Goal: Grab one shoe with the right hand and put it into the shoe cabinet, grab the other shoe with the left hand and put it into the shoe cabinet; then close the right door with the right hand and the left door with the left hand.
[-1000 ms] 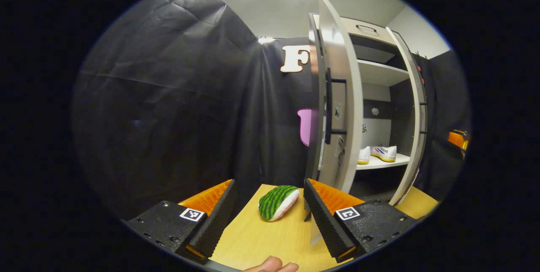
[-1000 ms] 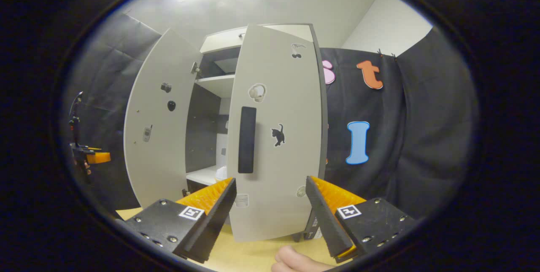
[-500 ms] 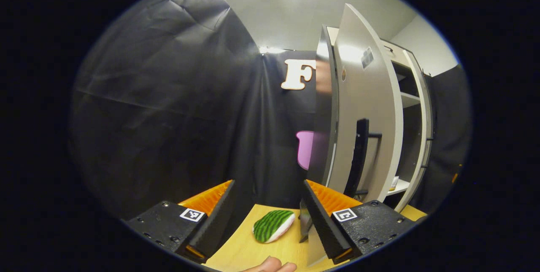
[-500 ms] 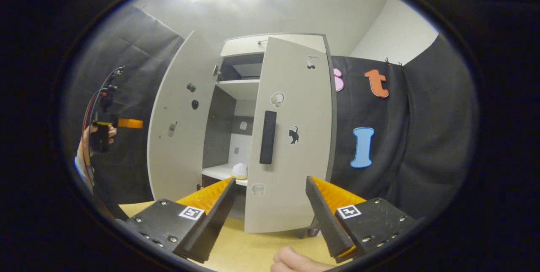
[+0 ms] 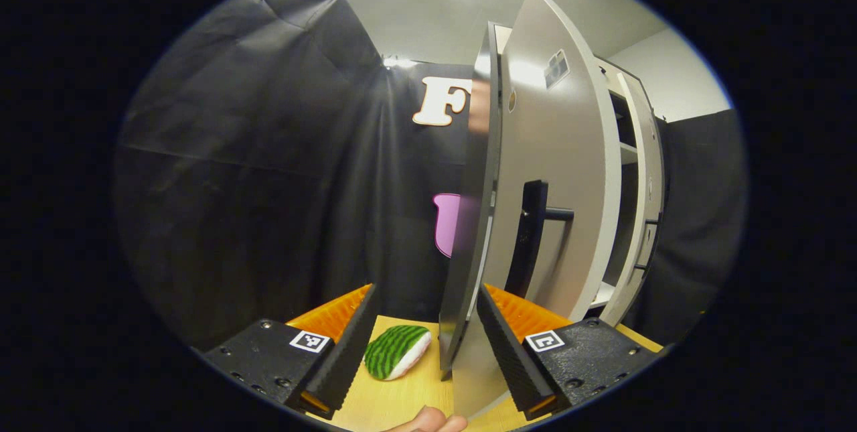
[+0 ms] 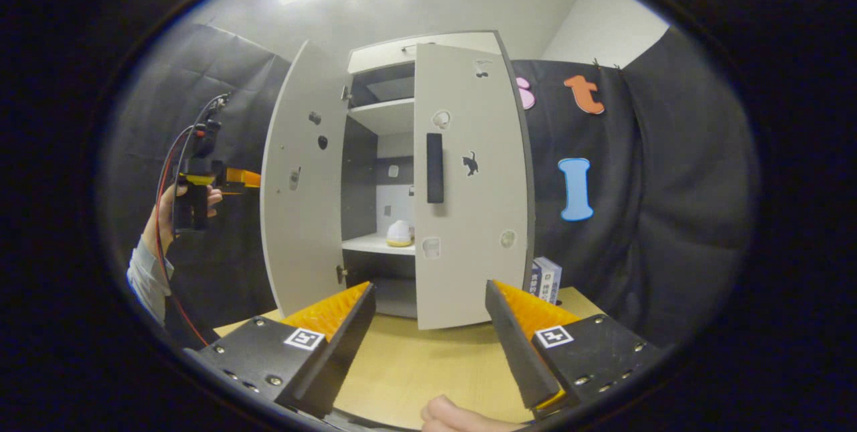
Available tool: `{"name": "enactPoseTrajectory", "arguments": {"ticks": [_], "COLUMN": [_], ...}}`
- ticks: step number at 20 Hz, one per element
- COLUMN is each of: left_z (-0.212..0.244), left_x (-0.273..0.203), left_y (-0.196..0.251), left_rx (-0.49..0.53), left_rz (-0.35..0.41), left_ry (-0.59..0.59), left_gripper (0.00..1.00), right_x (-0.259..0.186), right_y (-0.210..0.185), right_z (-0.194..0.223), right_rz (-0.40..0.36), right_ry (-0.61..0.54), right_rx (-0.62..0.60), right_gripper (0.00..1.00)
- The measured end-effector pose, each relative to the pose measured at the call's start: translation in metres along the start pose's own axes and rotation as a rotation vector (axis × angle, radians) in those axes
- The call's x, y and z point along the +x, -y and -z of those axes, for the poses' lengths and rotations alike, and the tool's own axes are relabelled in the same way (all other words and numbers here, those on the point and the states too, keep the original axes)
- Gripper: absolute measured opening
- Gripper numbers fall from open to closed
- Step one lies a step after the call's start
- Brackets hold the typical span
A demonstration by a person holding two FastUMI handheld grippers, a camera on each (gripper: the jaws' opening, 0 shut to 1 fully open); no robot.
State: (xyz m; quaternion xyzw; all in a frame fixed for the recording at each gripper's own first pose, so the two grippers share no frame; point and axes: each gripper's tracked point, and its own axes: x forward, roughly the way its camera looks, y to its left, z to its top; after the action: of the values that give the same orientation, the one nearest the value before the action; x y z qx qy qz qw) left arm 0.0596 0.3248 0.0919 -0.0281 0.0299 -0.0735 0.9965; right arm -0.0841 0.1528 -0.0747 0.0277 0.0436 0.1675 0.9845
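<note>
In the right gripper view the grey shoe cabinet [image 6: 385,55] stands on the wooden table [image 6: 415,365]. Its right door [image 6: 472,218] is almost shut, and its left door [image 6: 301,191] stands wide open. One white shoe [image 6: 400,234] shows on the shelf through the gap. My right gripper [image 6: 428,338] is open, a little back from the doors, with nothing in it. A hand holds my left gripper [image 6: 244,179] beside the left door's outer face. In the left gripper view the left door [image 5: 556,171] looms close. Its lower edge sits between the fingers of my open left gripper [image 5: 425,345], near the right one.
A green striped watermelon-slice toy [image 5: 396,350] lies on the table [image 5: 408,398] just left of the door edge. A small white and blue box [image 6: 548,276] stands to the right of the cabinet. The left door carries a black handle [image 5: 529,238].
My left gripper has moved round to the left door's outer side, so the door edge now sits between its fingers. The right door has swung nearly shut and my right gripper has drawn back.
</note>
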Motion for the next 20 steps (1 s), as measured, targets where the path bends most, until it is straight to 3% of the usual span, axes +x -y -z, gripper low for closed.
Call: {"name": "enactPoseTrajectory", "arguments": {"ticks": [3,4,5,7,8,11,13,20], "left_z": [-0.003,-0.005,-0.005,-0.006,-0.006,-0.006,-0.008,-0.004], "left_x": [0.0,0.001,0.0,-0.001,0.0,0.003,0.011,0.013], "left_y": [0.002,0.003,0.003,0.006,0.006,0.011,0.018,0.03], "left_rx": [0.046,0.064,0.078,0.085,0.079,0.065,0.055,0.058], "left_rz": [-0.033,-0.047,-0.06,-0.073,-0.073,-0.056,-0.041,-0.015], "left_ry": [0.011,0.014,0.017,0.021,0.017,0.003,-0.008,-0.03], "left_gripper": [0.88,0.93,0.87,0.87,0.92,0.84,0.89,0.9], "right_x": [-0.007,-0.009,-0.012,-0.017,-0.019,-0.023,-0.025,-0.025], "right_y": [0.009,0.012,0.015,0.024,0.028,0.034,0.034,0.032], "right_z": [0.009,0.011,0.013,0.015,0.013,0.011,0.011,0.015], "right_rz": [0.02,0.022,0.027,0.053,0.068,0.1,0.106,0.121], "right_ry": [0.0,0.003,0.005,0.012,0.017,0.033,0.036,0.022], "right_rx": [0.033,0.054,0.077,0.099,0.096,0.068,0.046,0.025], "right_gripper": [0.99,0.99,0.99,0.98,0.99,1.0,1.0,1.0]}}
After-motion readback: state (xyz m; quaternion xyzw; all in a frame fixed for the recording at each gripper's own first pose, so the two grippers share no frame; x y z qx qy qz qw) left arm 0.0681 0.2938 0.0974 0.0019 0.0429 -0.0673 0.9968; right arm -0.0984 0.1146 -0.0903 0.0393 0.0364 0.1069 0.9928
